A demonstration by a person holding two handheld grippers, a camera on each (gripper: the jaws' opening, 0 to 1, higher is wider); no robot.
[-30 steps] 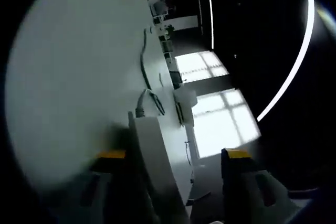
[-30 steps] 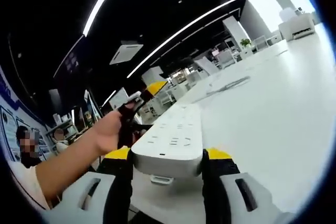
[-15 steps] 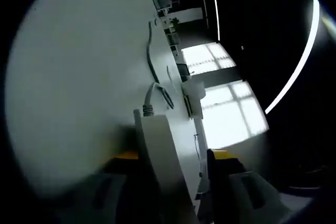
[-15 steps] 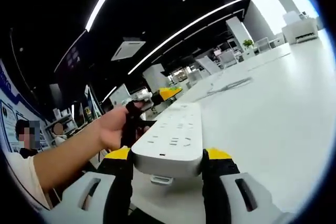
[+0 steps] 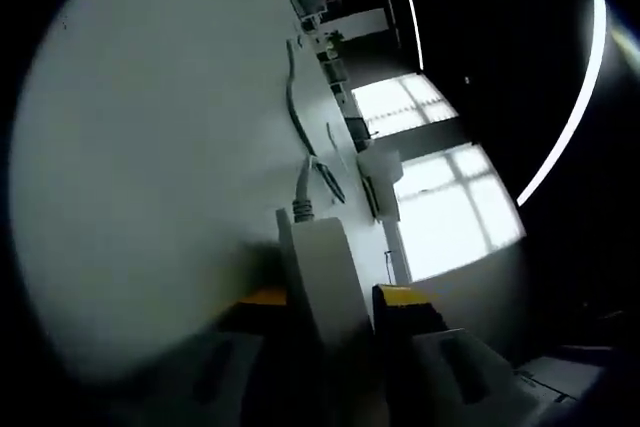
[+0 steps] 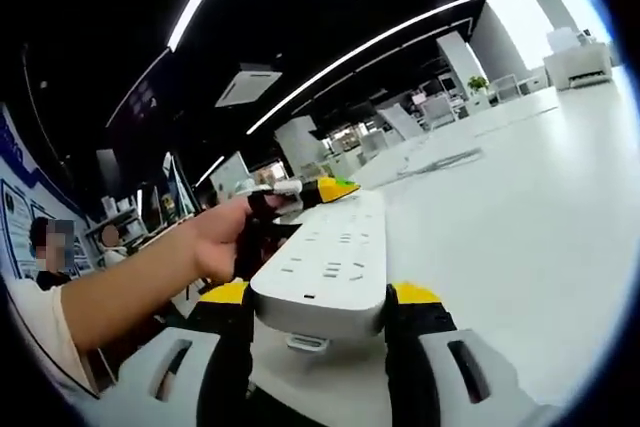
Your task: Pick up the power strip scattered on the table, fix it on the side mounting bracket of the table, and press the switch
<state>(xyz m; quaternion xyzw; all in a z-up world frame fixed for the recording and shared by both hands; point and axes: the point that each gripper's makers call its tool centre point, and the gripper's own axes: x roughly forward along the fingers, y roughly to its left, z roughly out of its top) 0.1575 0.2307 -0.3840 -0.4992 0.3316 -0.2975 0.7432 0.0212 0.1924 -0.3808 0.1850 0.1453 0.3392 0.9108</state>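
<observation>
A long white power strip (image 6: 335, 257) lies flat on the white table (image 6: 520, 207). My right gripper (image 6: 320, 295) is shut on its near end, one yellow pad on each side. At the far end a person's hand (image 6: 215, 237) holds my left gripper (image 6: 320, 189), whose yellow tip touches the strip. In the left gripper view, the power strip (image 5: 320, 257) stands edge-on between the jaws of the left gripper (image 5: 332, 297), which is shut on the cable end. Its grey cable (image 5: 298, 112) runs away across the table (image 5: 150, 147).
A white box-like device (image 5: 378, 165) sits at the table's far edge by bright windows (image 5: 440, 207), and a white printer (image 6: 578, 47) stands on a distant desk. A person's forearm (image 6: 110, 297) reaches in from the left. Open tabletop spreads to the right of the strip.
The left gripper's jaws have narrowed from a wide gap until they clamp the strip's cable end. The right gripper has kept its hold.
</observation>
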